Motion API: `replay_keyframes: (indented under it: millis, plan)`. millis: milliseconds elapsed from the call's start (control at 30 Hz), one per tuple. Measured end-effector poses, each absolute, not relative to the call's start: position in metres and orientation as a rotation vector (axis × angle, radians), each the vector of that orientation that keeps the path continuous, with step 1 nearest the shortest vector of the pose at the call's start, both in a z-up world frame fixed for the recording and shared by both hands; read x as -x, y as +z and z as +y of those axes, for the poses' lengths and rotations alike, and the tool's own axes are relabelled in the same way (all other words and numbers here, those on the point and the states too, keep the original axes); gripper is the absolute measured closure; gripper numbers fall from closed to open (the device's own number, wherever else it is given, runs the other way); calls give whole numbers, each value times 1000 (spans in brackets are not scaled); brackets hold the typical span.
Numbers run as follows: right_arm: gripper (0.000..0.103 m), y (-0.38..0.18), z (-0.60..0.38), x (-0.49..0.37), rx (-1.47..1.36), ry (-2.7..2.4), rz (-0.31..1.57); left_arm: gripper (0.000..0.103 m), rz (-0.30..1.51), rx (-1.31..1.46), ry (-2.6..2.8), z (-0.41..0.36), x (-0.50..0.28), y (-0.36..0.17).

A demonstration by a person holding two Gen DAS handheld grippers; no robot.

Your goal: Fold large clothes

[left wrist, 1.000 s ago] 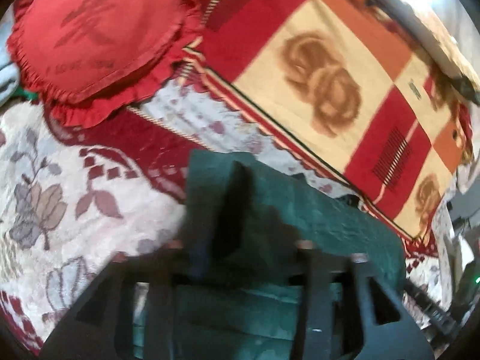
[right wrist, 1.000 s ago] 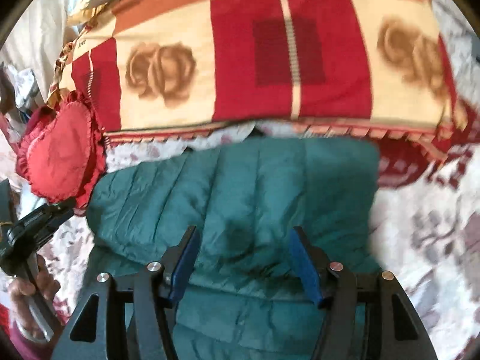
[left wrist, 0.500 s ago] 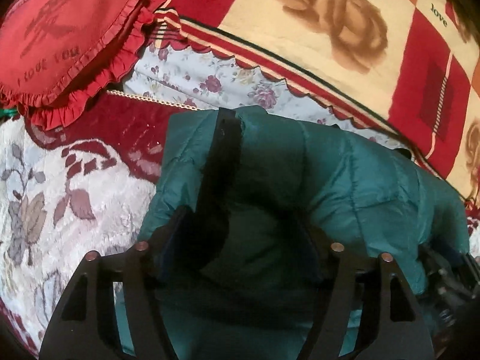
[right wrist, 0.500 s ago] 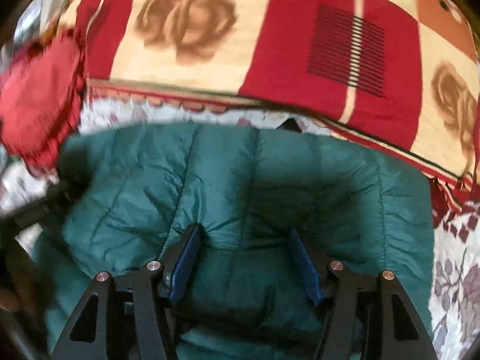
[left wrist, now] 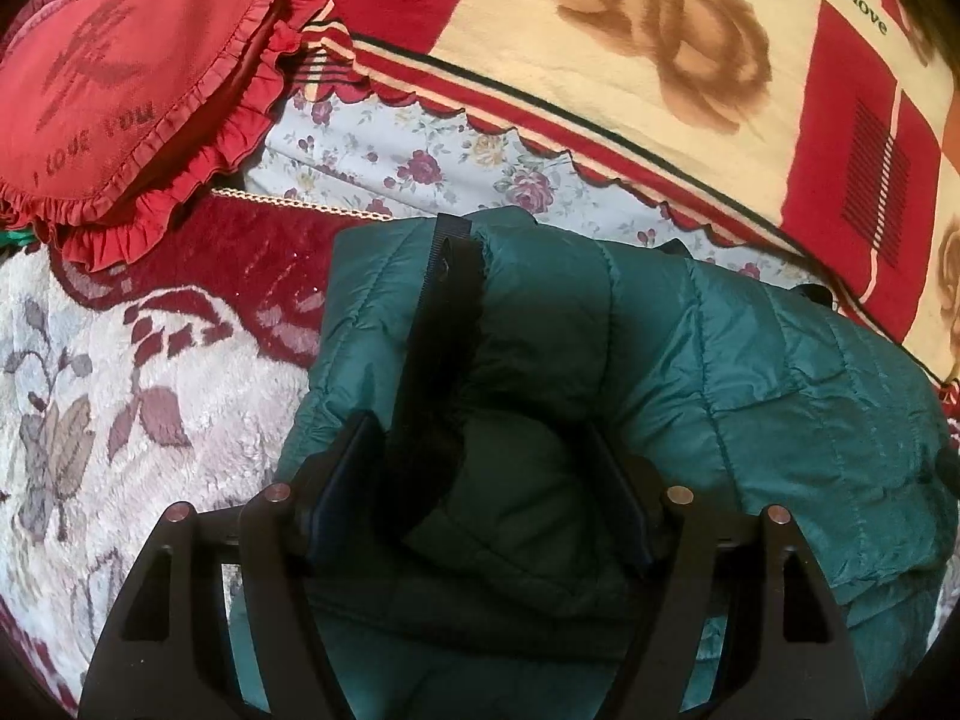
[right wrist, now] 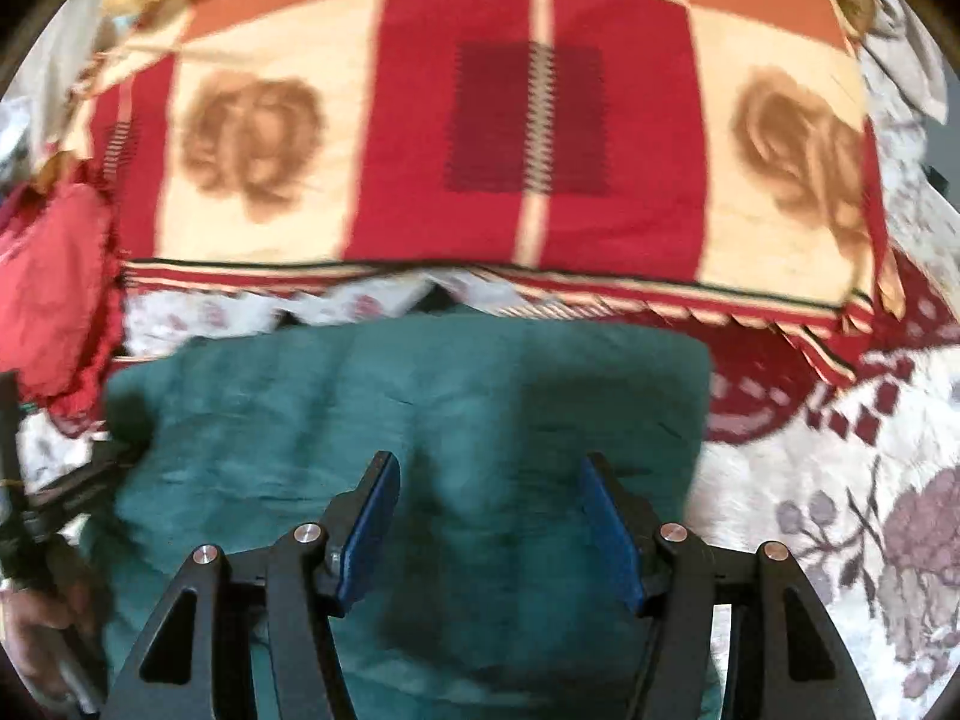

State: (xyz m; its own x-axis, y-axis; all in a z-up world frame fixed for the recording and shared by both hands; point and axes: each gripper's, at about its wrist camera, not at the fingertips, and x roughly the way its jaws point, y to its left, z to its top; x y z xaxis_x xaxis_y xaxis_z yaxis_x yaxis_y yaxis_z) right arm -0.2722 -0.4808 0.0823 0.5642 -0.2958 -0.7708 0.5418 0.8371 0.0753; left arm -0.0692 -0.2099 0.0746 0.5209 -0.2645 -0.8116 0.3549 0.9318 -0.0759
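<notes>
A dark green quilted puffer jacket [left wrist: 750, 372] lies folded on the patterned bed cover. It also shows in the right wrist view [right wrist: 420, 408] as a neat rectangle. A black trim strip [left wrist: 444, 324] runs down the jacket's left end. My left gripper [left wrist: 480, 468] is open, its jaws wide apart with puffy jacket fabric bulging between them. My right gripper [right wrist: 486, 516] is open above the middle of the jacket, with nothing in it. The left gripper and the hand holding it show at the left edge of the right wrist view [right wrist: 36, 516].
A red heart-shaped frilled cushion [left wrist: 114, 78] lies to the far left. A red, cream and orange rose-print blanket [right wrist: 528, 138] lies folded just behind the jacket. The white and maroon floral bed cover [right wrist: 840, 492] spreads to the right and left [left wrist: 90, 408].
The left gripper came down over the jacket's left end, so the jacket fills more of its view. The right gripper swung and lifted a little off the jacket, staying open.
</notes>
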Motion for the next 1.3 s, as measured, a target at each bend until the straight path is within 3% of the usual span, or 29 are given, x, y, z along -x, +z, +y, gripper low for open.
replay_keyframes:
  millis: [167,467,667,800,1100,1300]
  plan:
    - [43,52,-489,263,-314,-521,882,24,949,-118,-377,-213,69,73]
    - [43,94,-468,297,-310,-497,831,24,944,-131,-366,-215,70,71]
    - [43,70,-470,309,-315,-520,890,24,937,-133,-364,-215,71,71]
    - [35,51,-476,311,-329,-535,912,23,926,-141,-364,-216,73,71]
    - [35,95,-454,353,-362,-491,861,24,933,-98,-393,-186,95,92]
    - [31,95,-436,383,-425,-455,878,24,909,-129,-410,-160,126,103]
